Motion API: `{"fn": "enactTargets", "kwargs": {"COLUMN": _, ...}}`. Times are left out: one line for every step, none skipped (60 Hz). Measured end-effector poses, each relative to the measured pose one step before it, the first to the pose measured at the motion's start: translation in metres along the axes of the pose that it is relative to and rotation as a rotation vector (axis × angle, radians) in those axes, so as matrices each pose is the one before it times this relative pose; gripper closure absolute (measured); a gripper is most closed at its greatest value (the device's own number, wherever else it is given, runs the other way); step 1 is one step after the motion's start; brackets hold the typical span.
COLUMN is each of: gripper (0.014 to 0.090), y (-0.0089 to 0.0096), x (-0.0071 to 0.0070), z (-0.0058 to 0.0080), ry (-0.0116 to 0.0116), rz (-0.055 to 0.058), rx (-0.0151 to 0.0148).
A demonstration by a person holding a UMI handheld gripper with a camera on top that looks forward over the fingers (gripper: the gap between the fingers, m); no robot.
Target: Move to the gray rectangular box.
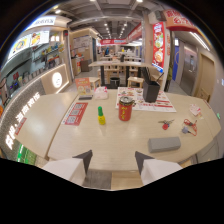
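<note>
One gray rectangular box, flat and plain, lies on the table just ahead-right of my gripper, whose fingers are spread wide, holding nothing.

- hand-held gripper is in view, both fingers showing at the bottom of the gripper view
- left finger has a dark, wedge-shaped tip on a pale body
- right finger has the same shape, mirrored
- tips are set well apart with a wide gap between them; jaws are spread
- nothing is between the fingers and neither pad touches anything
- fingers sit level with each other and point straight ahead
- gripper body shows only as a black mass below the fingers
- the holding hand is out of view
</note>
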Motion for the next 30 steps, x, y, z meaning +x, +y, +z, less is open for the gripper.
{"fn": "enactTargets", "kwargs": {"gripper": 0.0202, "y": 0.00027, "x": 0.00045, "z": -0.00016, "ry": -0.00003, "rz": 0.0010, "rx": -0.00078}}
{"fn": "enactTargets", "kwargs": {"gripper": 0.0204, "y": 0.00030, "x": 0.00085, "z": -0.00017, "ry": 0.00059, "rz": 0.0010, "rx": -0.00013}}
{"fn": "enactTargets", "kwargs": {"gripper": 0.0202, "y": -0.00014, "x": 0.00046, "z": 0.00079, "ry": 0.00062, "rz": 0.0003, "rx": -0.00002}}
{"fn": "enactTargets", "kwargs": {"gripper": 0.0200, "y": 0.00172, "x": 0.00444, "z": -0.00123, "ry": -0.00021, "rz": 0.0000, "rx": 0.00061}}
{"fn": "enactTargets", "kwargs": {"gripper": 0.0203, "y": 0.00103, "x": 0.00275, "z": -0.00028, "ry": 0.00206, "rz": -0.0004, "rx": -0.00005}}
{"fn": "enactTargets", "kwargs": {"gripper": 0.0200, "y": 0.00101, "x": 0.00333, "z": -0.00040, "ry": 0.00311, "rz": -0.0004, "rx": -0.00021}}
{"fn": "enactTargets", "kwargs": {"gripper": 0.0201, "y": 0.00126, "x": 0.00339, "z": -0.00079, "ry": 0.00275, "rz": -0.0003, "rx": -0.00027}}
{"fn": "enactTargets", "kwargs": {"gripper": 0.0200, "y": 0.00142, "x": 0.00375, "z": -0.00111, "ry": 0.00218, "rz": -0.0010, "rx": -0.00087}}
{"fn": "enactTargets", "kwargs": {"gripper": 0.0200, "y": 0.00167, "x": 0.00426, "z": -0.00127, "ry": 0.00273, "rz": -0.0013, "rx": -0.00126}}
{"fn": "enactTargets", "kwargs": {"gripper": 0.0202, "y": 0.00059, "x": 0.00223, "z": -0.00036, "ry": 0.00516, "rz": -0.0019, "rx": -0.00163}}
{"fn": "enactTargets", "kwargs": {"gripper": 0.0200, "y": 0.00174, "x": 0.00504, "z": -0.00107, "ry": 0.00496, "rz": -0.0005, "rx": -0.00146}}
{"fn": "enactTargets", "kwargs": {"gripper": 0.0203, "y": 0.00170, "x": 0.00221, "z": 0.00294, "ry": 0.00587, "rz": 0.0004, "rx": -0.00070}}
{"fn": "enactTargets", "kwargs": {"gripper": 0.0203, "y": 0.00251, "x": 0.00888, "z": -0.00506, "ry": 0.00371, "rz": -0.0009, "rx": -0.00340}}
{"fn": "enactTargets", "kwargs": {"gripper": 0.0202, "y": 0.00214, "x": 0.00635, "z": -0.00158, "ry": 0.00602, "rz": -0.0001, "rx": -0.00303}}
{"fn": "enactTargets", "kwargs": {"gripper": 0.0201, "y": 0.00223, "x": 0.00543, "z": -0.00064, "ry": 0.00674, "rz": 0.0001, "rx": -0.00325}}
{"fn": "enactTargets", "kwargs": {"gripper": 0.0201, "y": 0.00208, "x": 0.00587, "z": -0.00054, "ry": 0.00661, "rz": 0.0002, "rx": -0.00329}}
{"fn": "enactTargets", "kwargs": {"gripper": 0.0202, "y": 0.00202, "x": 0.00563, "z": -0.00012, "ry": 0.00581, "rz": 0.0002, "rx": -0.00295}}
{"fn": "enactTargets", "kwargs": {"gripper": 0.0201, "y": 0.00170, "x": 0.00605, "z": -0.00014, "ry": 0.00597, "rz": 0.0002, "rx": -0.00177}}
{"fn": "enactTargets", "kwargs": {"gripper": 0.0198, "y": 0.00303, "x": 0.00538, "z": 0.00185, "ry": 0.00673, "rz": 0.0006, "rx": -0.00154}}
{"fn": "enactTargets", "kwargs": {"gripper": 0.0201, "y": 0.00174, "x": 0.00682, "z": -0.00012, "ry": 0.00752, "rz": -0.0002, "rx": -0.00244}}
{"fn": "enactTargets", "kwargs": {"gripper": 0.0203, "y": 0.00233, "x": 0.00806, "z": -0.00171, "ry": 0.00629, "rz": -0.0007, "rx": -0.00268}}
{"fn": "enactTargets", "kwargs": {"gripper": 0.0202, "y": 0.00187, "x": 0.00655, "z": 0.00055, "ry": 0.00596, "rz": -0.0001, "rx": -0.00279}}
{"fn": "enactTargets", "kwargs": {"gripper": 0.0203, "y": 0.00190, "x": 0.00601, "z": 0.00048, "ry": 0.00621, "rz": 0.0004, "rx": -0.00264}}
{"fn": "enactTargets", "kwargs": {"gripper": 0.0201, "y": 0.00176, "x": 0.00638, "z": 0.00046, "ry": 0.00725, "rz": 0.0002, "rx": -0.00214}}
{"fn": "enactTargets", "kwargs": {"gripper": 0.0201, "y": 0.00092, "x": 0.00441, "z": 0.00235, "ry": 0.00830, "rz": 0.0006, "rx": -0.00147}}
{"fn": "enactTargets", "kwargs": {"gripper": 0.0202, "y": 0.00108, "x": 0.00588, "z": 0.00073, "ry": 0.00699, "rz": 0.0004, "rx": -0.00085}}
{"fn": "enactTargets", "kwargs": {"gripper": 0.0200, "y": 0.00076, "x": 0.00514, "z": 0.00102, "ry": 0.00595, "rz": 0.0007, "rx": -0.00054}}
{"fn": "enactTargets", "kwargs": {"gripper": 0.0201, "y": 0.00052, "x": 0.00500, "z": 0.00092, "ry": 0.00472, "rz": 0.0012, "rx": -0.00059}}
{"fn": "enactTargets", "kwargs": {"gripper": 0.0202, "y": 0.00031, "x": 0.00651, "z": 0.00072, "ry": 0.00359, "rz": 0.0009, "rx": -0.00122}}
{"fn": "enactTargets", "kwargs": {"gripper": 0.0204, "y": 0.00035, "x": 0.00504, "z": 0.00166, "ry": 0.00284, "rz": 0.0008, "rx": 0.00040}}
